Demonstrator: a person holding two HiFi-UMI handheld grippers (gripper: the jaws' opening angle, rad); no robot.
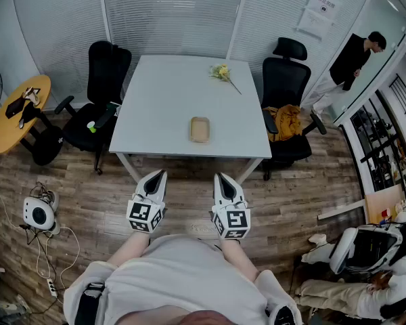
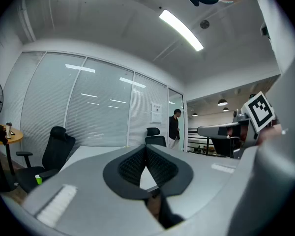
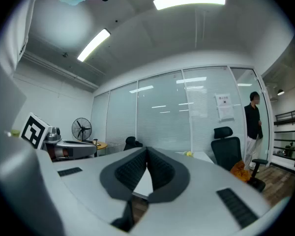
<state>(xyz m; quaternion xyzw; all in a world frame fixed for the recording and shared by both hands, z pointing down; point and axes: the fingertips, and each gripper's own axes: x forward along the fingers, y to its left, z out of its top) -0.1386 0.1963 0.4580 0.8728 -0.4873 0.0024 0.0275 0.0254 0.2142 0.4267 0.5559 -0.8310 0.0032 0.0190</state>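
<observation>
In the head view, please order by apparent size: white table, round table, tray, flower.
1. white table
2. round table
3. tray
4. flower, though its thin stem spans about the tray's length

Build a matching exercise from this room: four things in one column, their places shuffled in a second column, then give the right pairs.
Things
1. tan tray
2. yellow flower
3. round orange table
4. left gripper

Places
A. on the far half of the white table
B. at the room's left edge, beside a black chair
C. on the near half of the white table
D. short of the white table's near edge, over the wood floor, jaws together

Pairs: 1-C, 2-A, 3-B, 4-D
</observation>
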